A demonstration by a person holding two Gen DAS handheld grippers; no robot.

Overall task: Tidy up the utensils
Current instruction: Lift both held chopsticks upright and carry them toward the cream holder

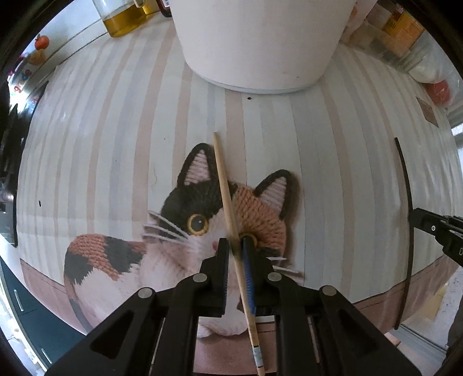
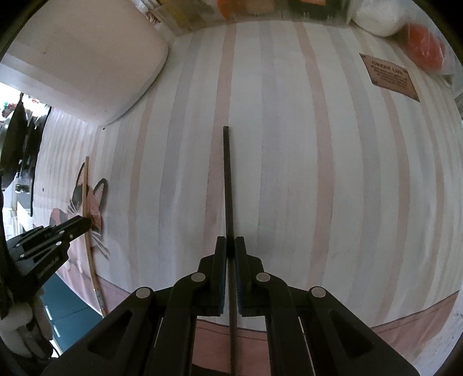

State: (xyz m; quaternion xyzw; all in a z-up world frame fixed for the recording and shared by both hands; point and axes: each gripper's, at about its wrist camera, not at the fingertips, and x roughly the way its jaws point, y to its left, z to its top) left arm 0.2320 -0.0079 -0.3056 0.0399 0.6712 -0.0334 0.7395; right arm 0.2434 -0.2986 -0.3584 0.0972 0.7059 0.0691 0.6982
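Observation:
My left gripper (image 1: 235, 245) is shut on a light wooden chopstick (image 1: 224, 179) that lies over the cat picture on the striped tablecloth (image 1: 115, 144), its tip pointing away from me. My right gripper (image 2: 230, 245) is shut on a black chopstick (image 2: 227, 179) that lies flat along the cloth's stripes. The black chopstick also shows at the right of the left wrist view (image 1: 405, 185), with the right gripper (image 1: 439, 231) beside it. The left gripper (image 2: 69, 228) and wooden chopstick (image 2: 86, 191) show at the left of the right wrist view.
A large white container (image 1: 257, 43) stands at the back of the table, also at upper left in the right wrist view (image 2: 86, 57). A glass of yellow liquid (image 1: 121, 20) and bagged goods (image 1: 405, 43) line the back. A brown label (image 2: 389, 76) lies on the cloth.

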